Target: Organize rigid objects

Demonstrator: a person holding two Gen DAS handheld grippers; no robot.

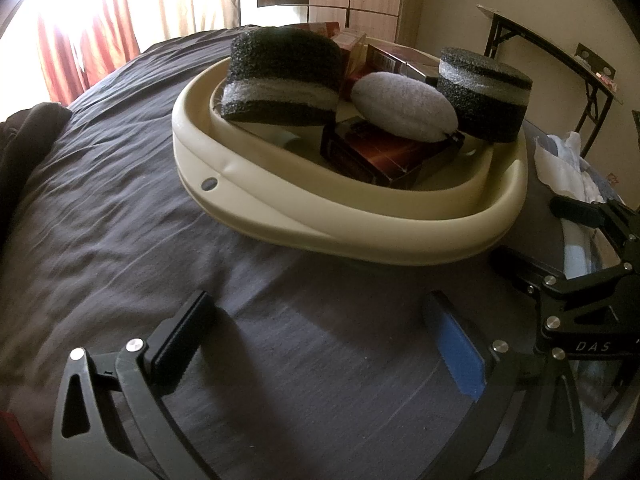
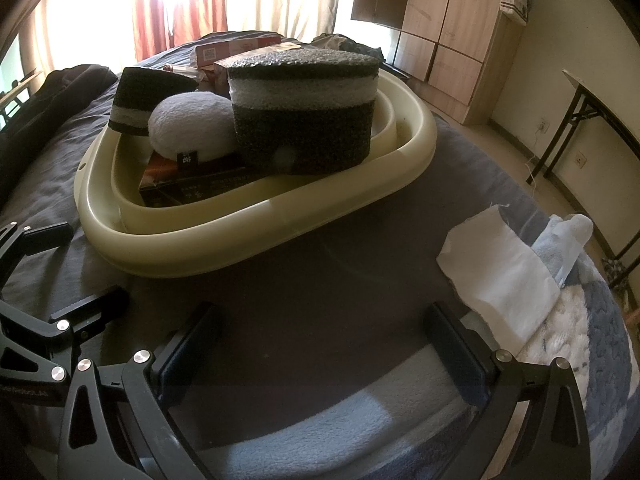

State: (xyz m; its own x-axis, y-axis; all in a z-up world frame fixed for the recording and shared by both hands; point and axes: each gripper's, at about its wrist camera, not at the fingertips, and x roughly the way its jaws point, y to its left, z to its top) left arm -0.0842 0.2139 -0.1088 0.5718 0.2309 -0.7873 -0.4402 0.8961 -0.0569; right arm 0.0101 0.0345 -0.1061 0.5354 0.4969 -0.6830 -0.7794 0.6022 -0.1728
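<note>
Foam blocks [image 1: 280,76], a white pouch [image 1: 404,104] and boxes [image 1: 384,156] fill my cream basin [image 1: 360,236]; left gripper [image 1: 324,340] and right gripper [image 2: 324,344] hang released, empty, over the bed [image 1: 120,220].

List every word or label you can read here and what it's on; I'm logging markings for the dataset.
"DAS": on the right gripper, printed in white on its black frame.
Small black tag on the white cushion: white marks, too small to read.
Dark box under the cushion: a row of print, blurred.
Red-and-white box behind the basin: a code square, unreadable.
</note>
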